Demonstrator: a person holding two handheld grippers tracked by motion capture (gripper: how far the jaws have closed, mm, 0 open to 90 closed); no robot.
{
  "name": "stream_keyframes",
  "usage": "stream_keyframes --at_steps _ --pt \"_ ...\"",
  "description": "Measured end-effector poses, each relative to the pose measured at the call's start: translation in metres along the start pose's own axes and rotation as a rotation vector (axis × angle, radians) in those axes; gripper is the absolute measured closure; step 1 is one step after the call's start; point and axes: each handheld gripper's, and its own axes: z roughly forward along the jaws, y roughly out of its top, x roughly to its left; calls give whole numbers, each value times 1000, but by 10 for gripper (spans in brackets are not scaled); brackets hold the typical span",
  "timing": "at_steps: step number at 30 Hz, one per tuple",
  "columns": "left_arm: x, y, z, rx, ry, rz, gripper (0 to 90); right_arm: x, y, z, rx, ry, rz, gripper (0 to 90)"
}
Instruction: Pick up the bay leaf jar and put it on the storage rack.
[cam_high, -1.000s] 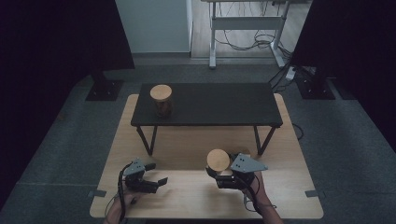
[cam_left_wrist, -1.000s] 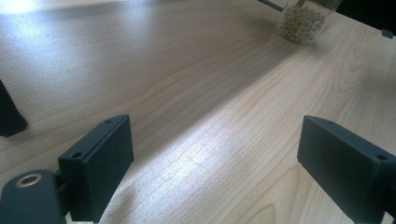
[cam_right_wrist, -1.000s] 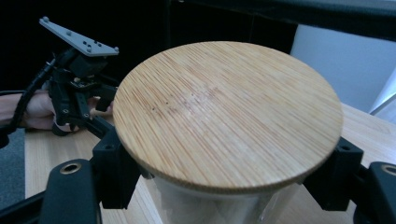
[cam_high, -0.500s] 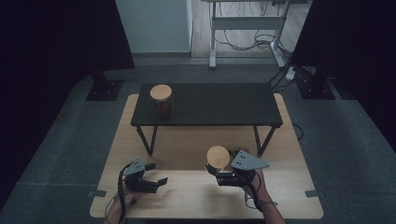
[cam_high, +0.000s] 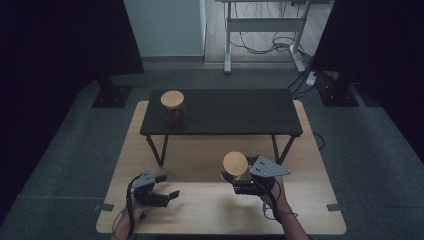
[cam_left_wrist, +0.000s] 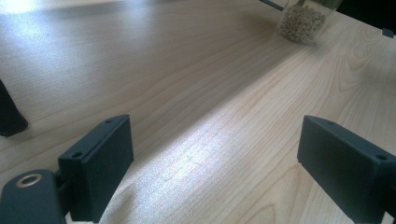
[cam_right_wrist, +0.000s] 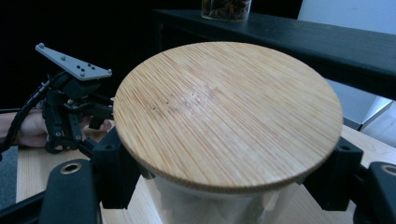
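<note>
Right gripper (cam_high: 240, 181) clamped on bamboo-lidded glass jar (cam_high: 235, 165), edged slightly left since earlier, in front of black bench (cam_high: 240, 112); carry likely underway. Left gripper (cam_high: 167, 196) jaws apart, idle.

This looks like a lab or recording studio rather than a home. Black curtains (cam_high: 55, 45) close in both sides, grey carpet (cam_high: 65, 150) covers the floor, and a pale wooden counter (cam_high: 310, 210) stands alone in the middle. Behind, loose cables (cam_high: 260, 42) hang under what is probably a height-adjustable desk (cam_high: 260, 25).
</note>
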Motion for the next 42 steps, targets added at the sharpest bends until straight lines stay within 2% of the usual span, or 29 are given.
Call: stream_keyframes --at_steps 15,42 --pt "0 0 0 -1 -1 1 100 -4 11 3 -1 -2 -17 246" --pt "0 0 0 1 1 2 100 -20 36 -1 -42 -24 -24 247"
